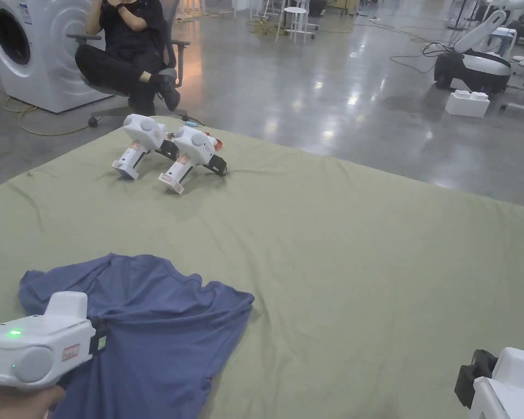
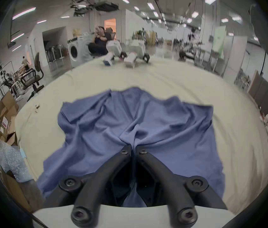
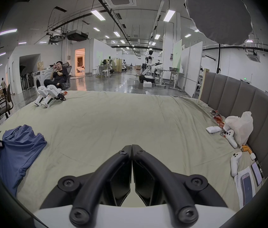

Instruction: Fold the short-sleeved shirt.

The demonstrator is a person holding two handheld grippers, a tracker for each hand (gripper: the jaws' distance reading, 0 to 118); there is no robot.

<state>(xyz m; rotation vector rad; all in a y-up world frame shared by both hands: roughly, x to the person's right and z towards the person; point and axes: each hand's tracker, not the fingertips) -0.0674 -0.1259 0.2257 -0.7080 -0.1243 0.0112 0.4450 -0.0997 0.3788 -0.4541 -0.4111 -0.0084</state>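
Blue fabric of the short-sleeved shirt lies crumpled on the green sheet, in a rumpled heap with its far edge scalloped and one side trailing toward the person. Taking the shirt as the landmark: the left gripper sits at its near edge, held low and level, pointing across the cloth toward the far end of the sheet. In the left gripper view its two black jaws meet at the tips with a fold of the blue fabric drawn in between them, and creases fan out from that pinch, so the claw is clamped on the shirt. In the head view a hand grips the white body of this tool from underneath, a green light showing on its casing.

Well to the right of the shirt, over bare sheet, the right gripper hovers with its jaws pressed together tip to tip and nothing between them; its white body shows at the lower corner of the head view, angled toward the shirt.

Beyond the shirt, near the far edge of the sheet, two spare grippers rest side by side, propped on their handles. Past them a person in a chair sits beside a washing machine on the grey floor.
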